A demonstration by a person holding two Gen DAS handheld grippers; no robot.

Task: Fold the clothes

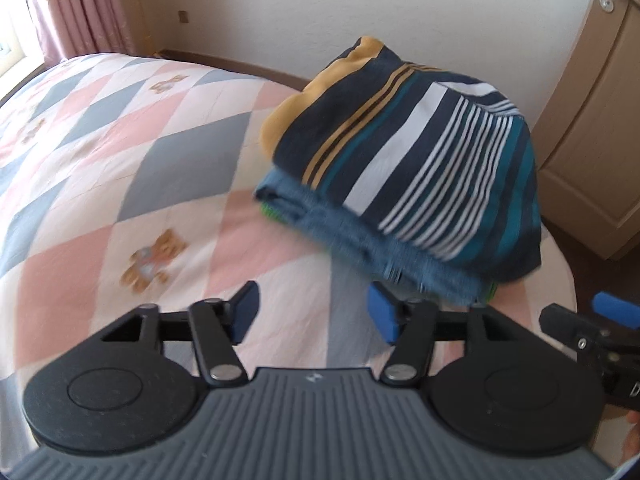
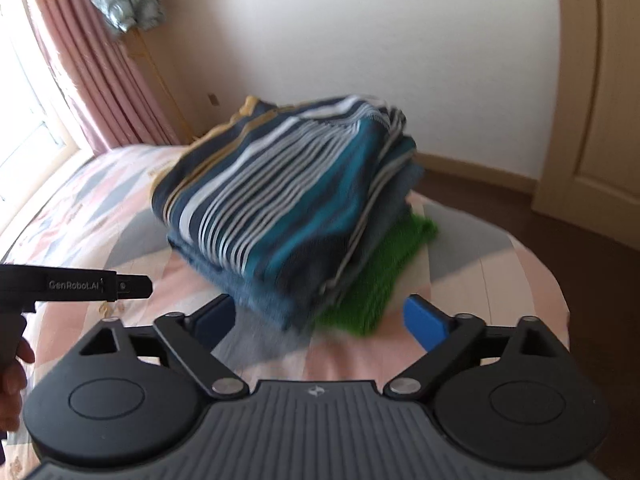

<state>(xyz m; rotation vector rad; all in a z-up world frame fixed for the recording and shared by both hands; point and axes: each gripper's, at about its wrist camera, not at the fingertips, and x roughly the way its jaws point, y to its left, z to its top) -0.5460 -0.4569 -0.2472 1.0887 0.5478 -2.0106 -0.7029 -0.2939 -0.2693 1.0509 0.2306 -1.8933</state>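
Both my left gripper (image 1: 312,316) and right gripper (image 2: 320,320) gape empty over the patchwork quilt (image 1: 120,168), folded clothes (image 2: 280,200) stacked near the white wall (image 2: 320,40).

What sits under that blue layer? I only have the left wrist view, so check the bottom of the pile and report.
Observer: A green knit garment lies at the bottom. It sticks out beyond the blue garment and the striped shirt on top.
Operator: Now report the right gripper.
Observer: The right gripper is open, with its jaws wide apart and gripping nothing.
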